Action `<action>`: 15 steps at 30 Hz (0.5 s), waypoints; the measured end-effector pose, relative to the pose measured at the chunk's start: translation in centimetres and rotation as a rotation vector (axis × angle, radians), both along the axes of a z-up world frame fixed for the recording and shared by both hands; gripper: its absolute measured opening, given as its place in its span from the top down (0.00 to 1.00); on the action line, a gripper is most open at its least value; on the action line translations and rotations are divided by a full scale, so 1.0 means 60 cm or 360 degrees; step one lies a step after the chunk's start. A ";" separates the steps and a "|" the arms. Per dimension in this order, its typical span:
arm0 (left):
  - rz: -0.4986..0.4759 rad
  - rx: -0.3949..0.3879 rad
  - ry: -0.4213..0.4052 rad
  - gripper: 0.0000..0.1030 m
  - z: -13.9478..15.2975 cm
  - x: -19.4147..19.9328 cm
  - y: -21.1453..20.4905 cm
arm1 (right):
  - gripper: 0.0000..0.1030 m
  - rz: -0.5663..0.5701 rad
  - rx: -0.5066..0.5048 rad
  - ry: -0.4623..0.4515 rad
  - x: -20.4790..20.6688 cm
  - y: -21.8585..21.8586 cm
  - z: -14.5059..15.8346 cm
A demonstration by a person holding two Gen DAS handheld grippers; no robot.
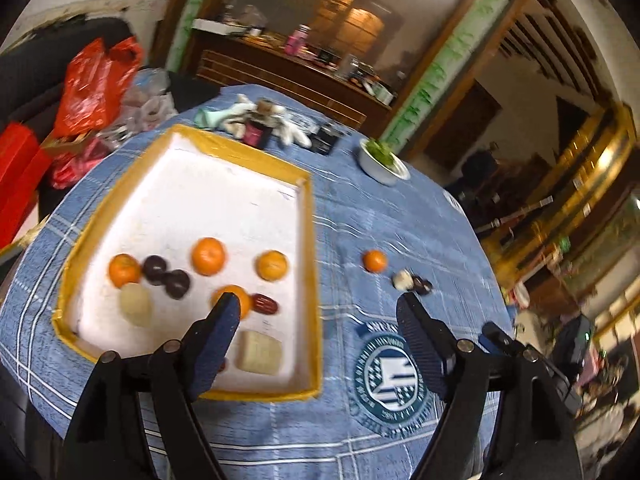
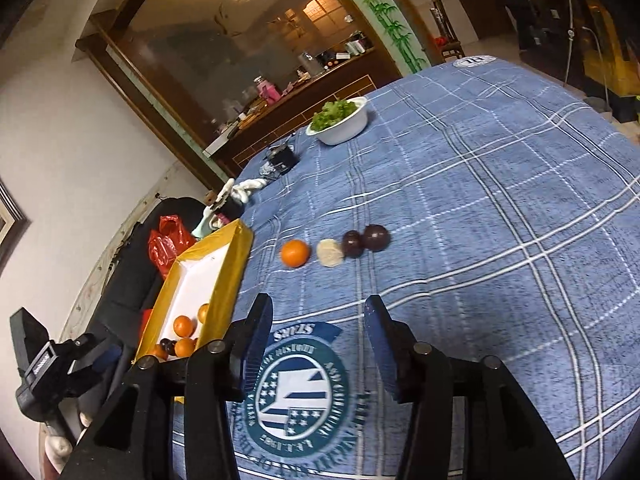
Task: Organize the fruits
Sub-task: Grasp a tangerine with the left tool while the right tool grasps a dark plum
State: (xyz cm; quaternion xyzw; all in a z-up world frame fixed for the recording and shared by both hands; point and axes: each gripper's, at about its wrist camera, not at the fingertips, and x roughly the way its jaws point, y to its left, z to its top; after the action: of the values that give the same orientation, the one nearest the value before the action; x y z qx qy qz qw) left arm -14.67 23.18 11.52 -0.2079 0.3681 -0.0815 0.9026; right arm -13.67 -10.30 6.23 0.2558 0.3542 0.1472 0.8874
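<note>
A yellow-rimmed white tray (image 1: 312, 240) holds several oranges (image 1: 208, 256), dark purple fruits (image 1: 166, 276), a red date (image 1: 265, 304) and pale fruits (image 1: 136, 305). On the blue cloth to its right lie an orange (image 2: 295, 253), a pale fruit (image 2: 330, 253) and two dark purple fruits (image 2: 376, 237); they also show in the left wrist view (image 1: 375, 261). My left gripper (image 1: 316, 308) is open and empty above the tray's near right edge. My right gripper (image 2: 318, 312) is open and empty, short of the loose fruits. The tray also shows in the right wrist view (image 2: 230, 280).
A white bowl of greens (image 2: 340, 122) stands further back on the table. Gloves and small dark items (image 1: 276, 122) lie at the far edge. Red bags (image 1: 94, 84) sit off the table to the left. A round logo (image 2: 298, 388) marks the cloth.
</note>
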 end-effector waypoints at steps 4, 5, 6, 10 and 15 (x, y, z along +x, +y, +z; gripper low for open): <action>-0.0115 0.0050 0.0009 0.19 -0.002 0.007 -0.045 | 0.49 0.0001 -0.0010 0.0021 0.006 -0.017 -0.011; -0.0141 0.0062 0.0018 0.19 -0.005 0.011 -0.058 | 0.49 0.0009 -0.0019 0.0030 0.007 -0.017 -0.015; -0.0164 0.0071 0.0030 0.19 -0.009 0.015 -0.068 | 0.49 0.0017 -0.0027 0.0037 0.012 -0.018 -0.017; -0.0240 0.0126 0.0073 0.19 -0.027 0.034 -0.104 | 0.49 0.0049 -0.0104 0.0075 0.038 -0.016 -0.027; -0.0319 0.0155 0.0115 0.19 -0.049 0.055 -0.135 | 0.49 0.0090 -0.0273 0.0111 0.091 -0.012 -0.037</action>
State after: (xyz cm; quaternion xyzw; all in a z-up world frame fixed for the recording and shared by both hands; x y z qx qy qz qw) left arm -11.35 15.11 8.57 -0.1288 0.4229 -0.1457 0.8851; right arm -8.18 -11.05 4.03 0.1737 0.4032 0.1323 0.8887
